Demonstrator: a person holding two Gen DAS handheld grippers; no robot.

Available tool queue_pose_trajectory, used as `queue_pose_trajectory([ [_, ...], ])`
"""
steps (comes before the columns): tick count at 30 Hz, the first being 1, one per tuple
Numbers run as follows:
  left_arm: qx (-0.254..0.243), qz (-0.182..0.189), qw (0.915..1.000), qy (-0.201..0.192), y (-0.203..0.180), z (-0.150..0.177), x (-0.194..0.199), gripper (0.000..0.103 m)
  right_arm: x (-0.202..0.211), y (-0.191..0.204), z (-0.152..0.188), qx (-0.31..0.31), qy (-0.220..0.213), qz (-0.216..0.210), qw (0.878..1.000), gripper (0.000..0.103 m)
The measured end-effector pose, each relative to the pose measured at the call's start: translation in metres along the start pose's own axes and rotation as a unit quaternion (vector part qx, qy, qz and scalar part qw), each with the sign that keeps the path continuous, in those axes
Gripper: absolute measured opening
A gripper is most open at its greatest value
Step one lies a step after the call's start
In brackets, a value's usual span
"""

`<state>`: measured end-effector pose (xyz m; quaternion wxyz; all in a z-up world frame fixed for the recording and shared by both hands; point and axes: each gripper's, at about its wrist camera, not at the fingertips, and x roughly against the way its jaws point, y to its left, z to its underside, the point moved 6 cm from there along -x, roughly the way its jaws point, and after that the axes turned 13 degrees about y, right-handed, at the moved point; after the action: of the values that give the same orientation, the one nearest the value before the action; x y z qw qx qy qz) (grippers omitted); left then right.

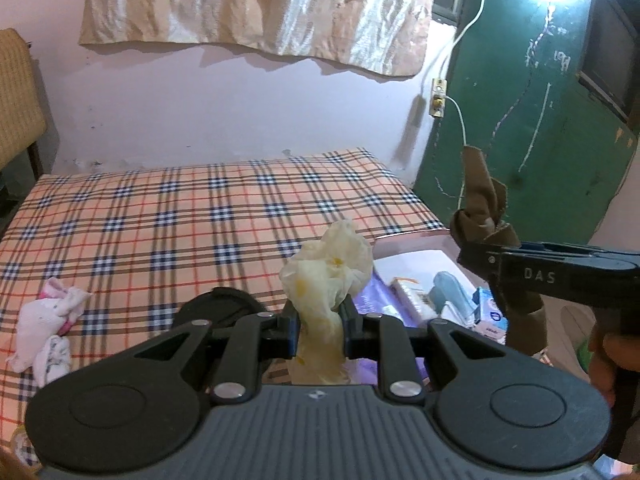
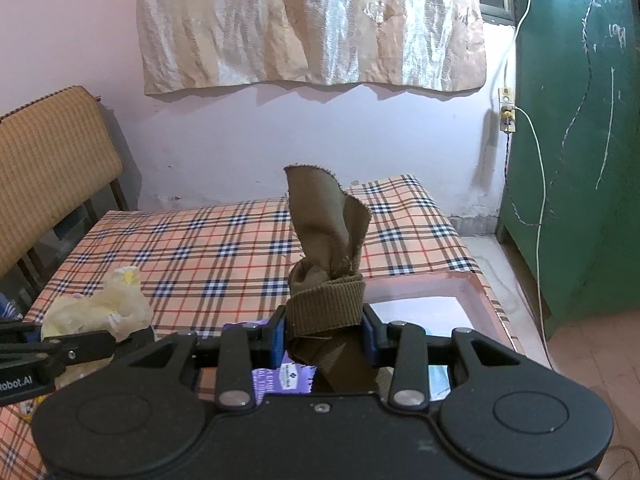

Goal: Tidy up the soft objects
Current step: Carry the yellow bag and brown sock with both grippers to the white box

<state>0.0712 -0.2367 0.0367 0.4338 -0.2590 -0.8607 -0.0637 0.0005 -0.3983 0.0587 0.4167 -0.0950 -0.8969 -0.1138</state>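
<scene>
Both held up over the near edge of the plaid bed (image 1: 168, 216), each with a load. Left gripper (image 1: 319, 330): fingers clamped on a pale yellow cloth (image 1: 328, 268) that bunches upward past the tips and trails below them. Right gripper (image 2: 325, 334): fingers clamped on a brown sock (image 2: 326, 264), long axis upright, cuff band pinched between the tips, toe end standing above. Ahead of and below the right fingers, slightly to their right, an open pink box (image 2: 474, 286); nearer to the right gripper than the left, so probably first to drop. Pink-and-white socks (image 1: 48, 320) lying loose on the bed, well left of the left fingers.
</scene>
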Motion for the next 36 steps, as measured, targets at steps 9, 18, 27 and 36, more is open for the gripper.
queue_pose_trajectory([
  [9, -0.010, 0.012, 0.9999, 0.005, -0.021, -0.009, -0.015, 0.022, -0.005, -0.020, -0.006, -0.008, 0.002, 0.007, 1.000, 0.045],
  [18, -0.019, 0.025, 0.9994, 0.012, -0.043, -0.019, -0.031, 0.022, -0.019, -0.045, -0.012, -0.016, 0.011, 0.016, 1.000, 0.045],
  [27, -0.023, 0.052, 0.9980, 0.026, -0.071, -0.030, -0.061, 0.022, -0.039, -0.076, -0.018, -0.022, 0.032, 0.021, 0.999, 0.045],
  [36, -0.010, 0.070, 0.9963, 0.049, -0.089, -0.047, -0.107, 0.022, -0.072, -0.109, -0.026, -0.035, 0.059, 0.022, 0.997, 0.045],
])
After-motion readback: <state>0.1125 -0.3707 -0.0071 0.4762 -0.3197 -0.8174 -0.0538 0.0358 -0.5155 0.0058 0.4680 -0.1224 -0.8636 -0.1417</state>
